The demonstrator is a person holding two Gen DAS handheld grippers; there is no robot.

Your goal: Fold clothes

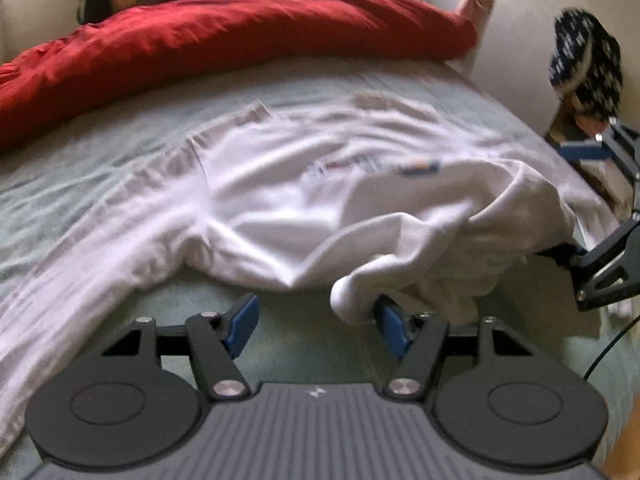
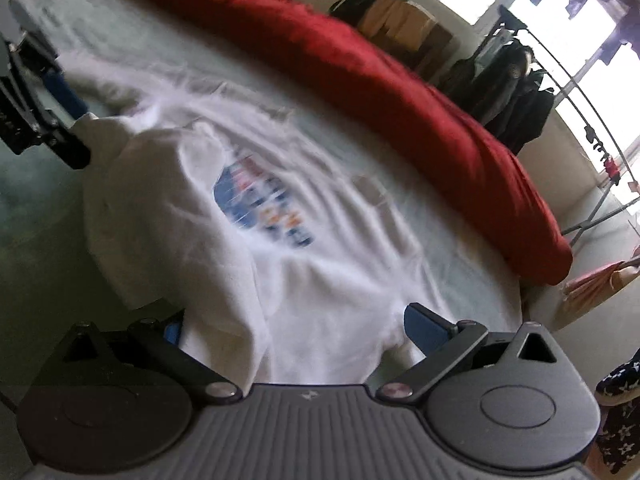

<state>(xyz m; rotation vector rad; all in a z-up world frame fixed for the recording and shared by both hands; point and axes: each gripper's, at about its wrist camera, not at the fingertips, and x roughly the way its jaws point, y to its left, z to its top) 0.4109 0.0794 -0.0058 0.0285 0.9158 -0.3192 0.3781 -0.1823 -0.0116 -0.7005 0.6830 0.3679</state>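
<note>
Across the pale green bed point(image 1: 80, 184), beside a red duvet point(image 1: 224, 36), lies a rumpled white shirt point(image 1: 280, 200). Both grippers gape wide: left gripper point(image 1: 316, 326) touching a bunched fold, right gripper point(image 2: 296, 330) straddling the shirt's edge, neither gripping.

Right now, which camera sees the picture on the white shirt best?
The right wrist view: the blue printed picture on the white shirt faces it, large though blurred. The left wrist view catches only a thin, slanted strip of it.
</note>
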